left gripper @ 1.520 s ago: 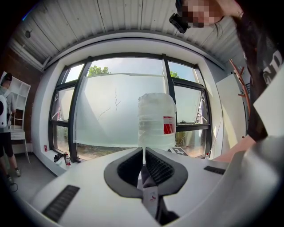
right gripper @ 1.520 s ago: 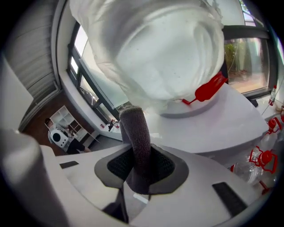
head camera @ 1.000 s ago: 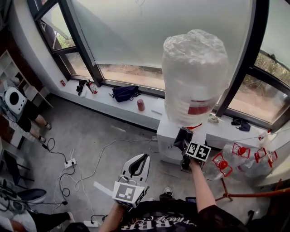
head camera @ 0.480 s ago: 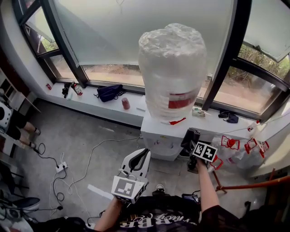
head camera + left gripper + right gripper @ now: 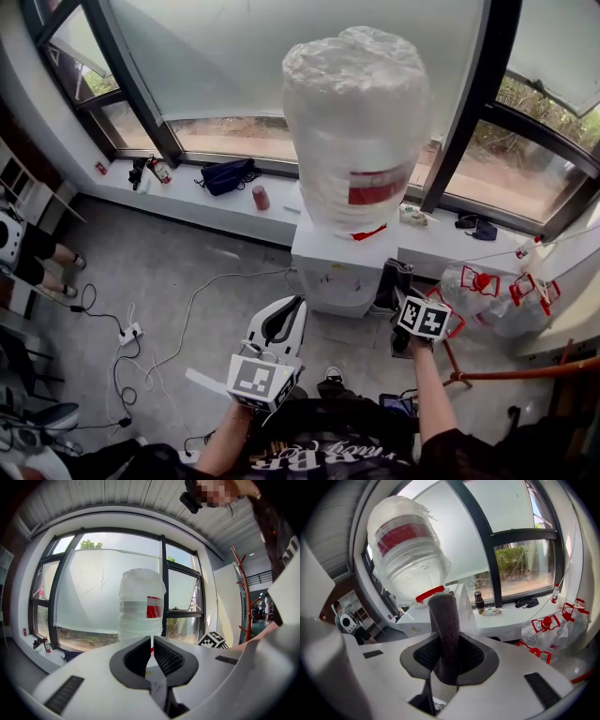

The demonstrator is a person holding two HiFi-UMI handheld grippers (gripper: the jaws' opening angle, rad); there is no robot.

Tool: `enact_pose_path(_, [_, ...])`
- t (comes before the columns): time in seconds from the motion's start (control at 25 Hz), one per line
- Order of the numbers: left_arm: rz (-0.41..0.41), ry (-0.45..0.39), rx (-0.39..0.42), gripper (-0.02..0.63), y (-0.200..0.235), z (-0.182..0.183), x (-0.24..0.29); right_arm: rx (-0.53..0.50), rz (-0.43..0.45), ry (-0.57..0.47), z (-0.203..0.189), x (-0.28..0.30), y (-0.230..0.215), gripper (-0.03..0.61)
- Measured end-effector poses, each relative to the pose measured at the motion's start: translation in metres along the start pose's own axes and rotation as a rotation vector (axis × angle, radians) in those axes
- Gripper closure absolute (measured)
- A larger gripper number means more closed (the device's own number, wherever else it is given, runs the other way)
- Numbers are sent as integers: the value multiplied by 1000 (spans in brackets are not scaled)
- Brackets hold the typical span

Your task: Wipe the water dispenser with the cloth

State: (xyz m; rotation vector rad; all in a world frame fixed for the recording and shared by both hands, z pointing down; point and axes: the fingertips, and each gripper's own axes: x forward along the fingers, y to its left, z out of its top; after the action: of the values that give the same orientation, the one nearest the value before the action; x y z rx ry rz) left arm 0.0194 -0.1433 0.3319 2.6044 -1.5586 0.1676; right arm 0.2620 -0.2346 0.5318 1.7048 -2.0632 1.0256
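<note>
Carried rightward along the water dispenser [image 5: 339,274] since a second ago: then before its front face, now level with its right side. Done by the right hand-held gripper [image 5: 395,278], clamped tight on a dark grey cloth [image 5: 444,620]. Rolled thick, that cloth, and standing well out past the jaw tips, presumably so that fabric rather than plastic meets the cabinet. Aimed toward the dispenser's top right edge, just under the red collar of the inverted bottle [image 5: 356,122]. Possibly touching the side panel already; not clear from either view, with the cloth tip merely overlapping the white body.

Held low and back from the dispenser's front, the left hand-held gripper [image 5: 277,328]. Jaws together bar a thin slit between the pads, nothing in it. Likely parked there to stay clear of the wiping arm.

Set on the floor [image 5: 187,291] against the window sill [image 5: 187,202], the dispenser, bottle on top and front face toward the person.

Judged as early in the wipe. Next, probably a firm press of cloth on the side panel and steady strokes along it, with care not to jolt the tall bottle above.
</note>
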Motion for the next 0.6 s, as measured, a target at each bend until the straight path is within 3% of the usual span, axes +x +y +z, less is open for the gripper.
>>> enact_pose_path(0.36, [-40,10,6,581,31,-4,-36,-128,79,56,-45,19,103,472])
enact_pose_path(0.6, [-100,2,36,581,68,-7,-68,-195,81,83,-73,47,171,472])
